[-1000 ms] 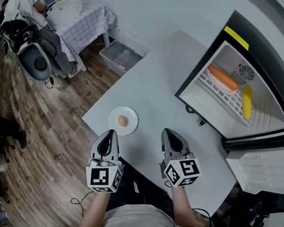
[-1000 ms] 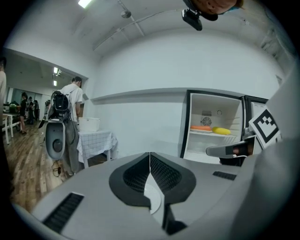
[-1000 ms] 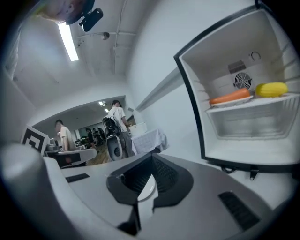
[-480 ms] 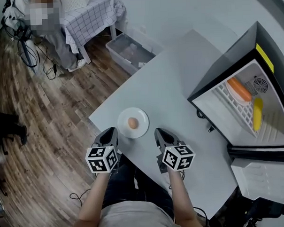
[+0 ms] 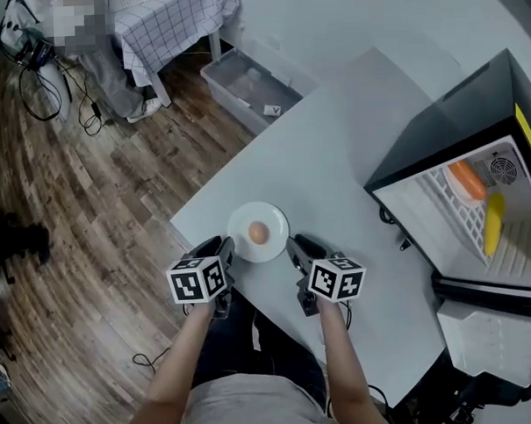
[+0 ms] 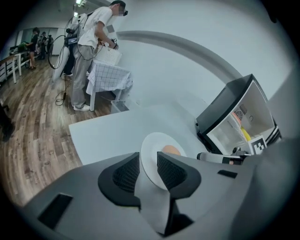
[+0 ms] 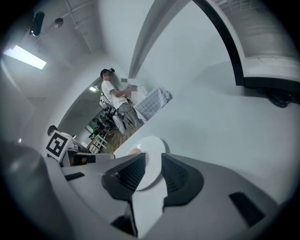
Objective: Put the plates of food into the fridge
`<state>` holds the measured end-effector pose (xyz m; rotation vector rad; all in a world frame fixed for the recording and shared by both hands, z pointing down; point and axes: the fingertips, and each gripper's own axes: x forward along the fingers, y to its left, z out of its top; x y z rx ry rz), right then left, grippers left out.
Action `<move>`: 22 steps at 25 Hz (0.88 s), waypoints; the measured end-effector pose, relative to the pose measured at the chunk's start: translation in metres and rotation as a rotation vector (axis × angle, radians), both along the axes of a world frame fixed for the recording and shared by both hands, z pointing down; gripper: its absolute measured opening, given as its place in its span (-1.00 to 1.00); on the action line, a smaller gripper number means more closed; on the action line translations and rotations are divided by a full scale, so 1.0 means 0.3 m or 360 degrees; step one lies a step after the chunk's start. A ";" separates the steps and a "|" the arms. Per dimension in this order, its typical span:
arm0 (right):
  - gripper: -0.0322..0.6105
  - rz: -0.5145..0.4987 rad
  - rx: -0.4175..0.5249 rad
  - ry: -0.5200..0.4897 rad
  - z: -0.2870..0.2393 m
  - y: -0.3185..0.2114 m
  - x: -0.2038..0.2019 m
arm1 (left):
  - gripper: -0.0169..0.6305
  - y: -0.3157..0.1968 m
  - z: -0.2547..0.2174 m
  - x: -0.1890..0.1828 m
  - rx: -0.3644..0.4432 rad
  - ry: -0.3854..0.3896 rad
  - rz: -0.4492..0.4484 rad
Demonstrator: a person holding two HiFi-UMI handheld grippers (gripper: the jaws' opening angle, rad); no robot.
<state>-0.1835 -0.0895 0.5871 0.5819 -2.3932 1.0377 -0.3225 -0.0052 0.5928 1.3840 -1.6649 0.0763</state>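
plate: the white plate [image 5: 241, 222] sits on the grey table [image 5: 332, 133], close to the edge nearest the person, and hasn't been lifted.
food: one brown egg [image 5: 258, 233] sits in the middle of the plate.
left claw: the left claw [image 5: 224, 250] is right at the plate's left rim. Its jaws are released and wide, with the rim in the gap but not pinched.
right claw: the right claw [image 5: 295, 248] is at the plate's right rim. It's also released, though narrower, and the rim is between its jaws without being squeezed.
just changed: both sets of jaws have just been opening. To me that looks like a two-sided pickup is about to happen.
vs a second ago: both claws were clenched and hanging back, well short of the plate. Now they've dropped down and flank it.
fridge: the fridge [image 5: 438, 142] is well to the right of the plate. Its door is open, and an orange thing [image 5: 468, 178] and a yellow thing [image 5: 493, 223] are on the rack.
beyond the plate: a clear bin [image 5: 251, 80] sits on the wood floor past the table's far edge.
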 end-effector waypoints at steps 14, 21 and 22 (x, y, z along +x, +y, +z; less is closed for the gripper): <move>-0.50 0.0002 -0.0280 0.0083 0.102 -0.026 -0.022 | -0.59 -0.046 0.085 0.013 -0.0130 0.0277 -0.0015; -0.50 0.0052 -0.0389 0.0105 0.103 -0.022 -0.047 | -0.59 -0.055 0.090 0.007 -0.0144 0.0332 -0.0017; -0.50 0.0056 -0.0415 0.0098 0.103 -0.020 -0.052 | -0.59 -0.055 0.090 0.007 -0.0141 0.0342 -0.0025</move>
